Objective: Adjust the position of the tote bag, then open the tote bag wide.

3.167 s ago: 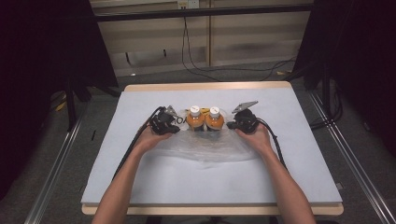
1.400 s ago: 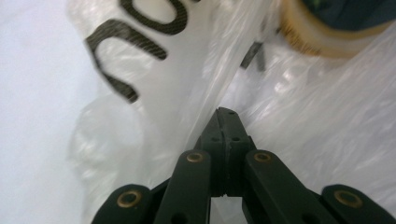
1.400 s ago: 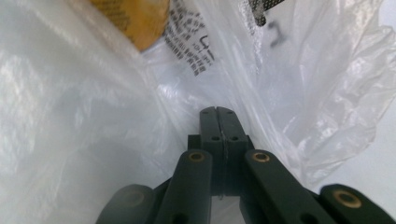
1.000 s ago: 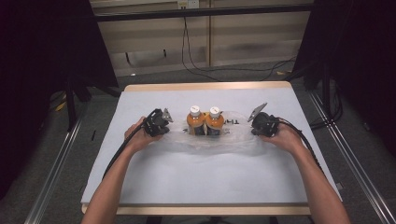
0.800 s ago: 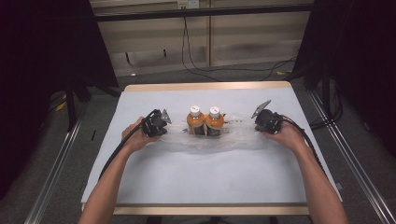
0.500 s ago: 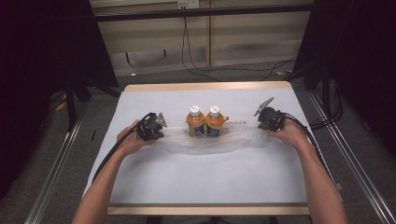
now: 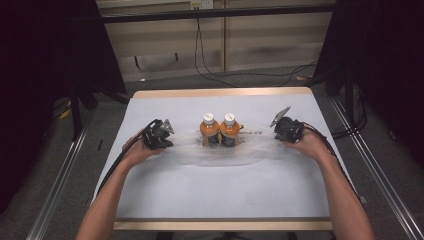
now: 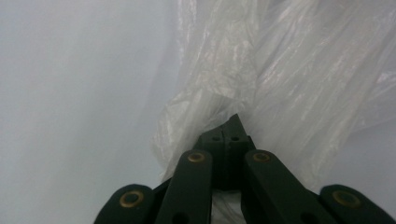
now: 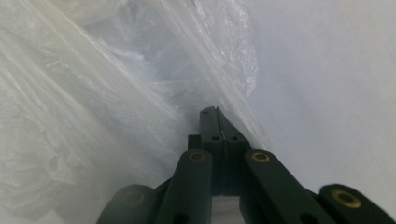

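Your left gripper point(image 7: 159, 134) and right gripper point(image 7: 286, 129) are clamped on the bag's point(image 7: 220, 152) ends; bottles point(image 7: 220, 131) sit midway, bag stretching nine to three o'clock.

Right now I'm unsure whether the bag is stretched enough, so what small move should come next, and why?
Probably ease both hands a little farther apart. The left tongs and the right tongs are each shut on an edge of the clear plastic bag, which looks slack and wrinkled around the two orange bottles. A gentle outward pull should flatten it without tipping them.
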